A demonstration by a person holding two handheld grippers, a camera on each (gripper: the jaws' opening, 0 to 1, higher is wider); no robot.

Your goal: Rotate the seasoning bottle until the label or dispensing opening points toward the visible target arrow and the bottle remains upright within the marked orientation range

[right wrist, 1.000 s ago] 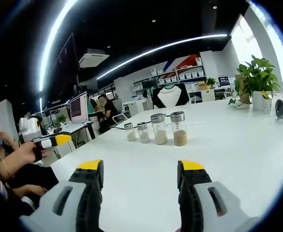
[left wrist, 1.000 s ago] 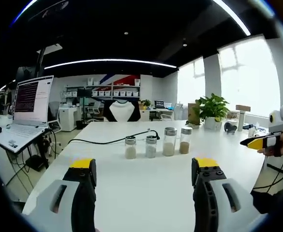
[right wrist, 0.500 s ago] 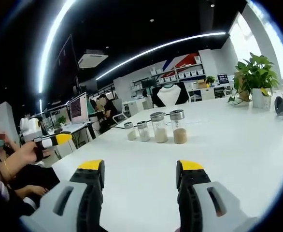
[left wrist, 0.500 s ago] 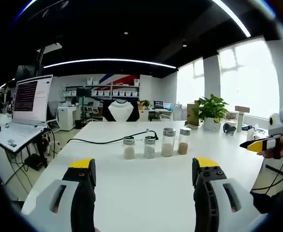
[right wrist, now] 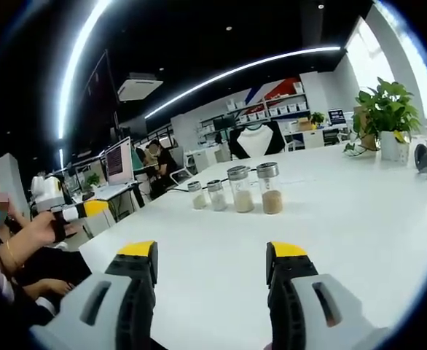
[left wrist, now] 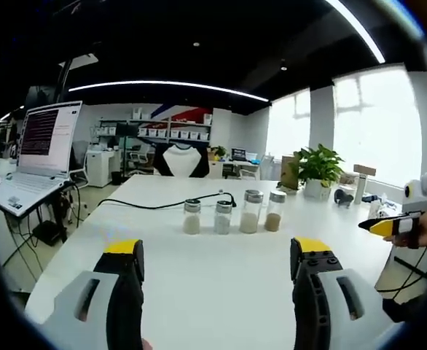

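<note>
Seasoning bottles of clear glass with metal caps (left wrist: 232, 214) stand in a row of four mid-desk in the left gripper view, beyond the wide-apart left tongs (left wrist: 217, 262); a black cable (left wrist: 162, 205) and an open laptop (left wrist: 31, 157) lie leftward. In the right gripper view, the row (right wrist: 237, 192) sits beyond the wide right tongs (right wrist: 210, 261), with a potted green plant (right wrist: 386, 117) at right.

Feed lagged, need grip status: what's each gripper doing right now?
Left gripper: open, holding nothing.
Right gripper: open, holding nothing.
</note>
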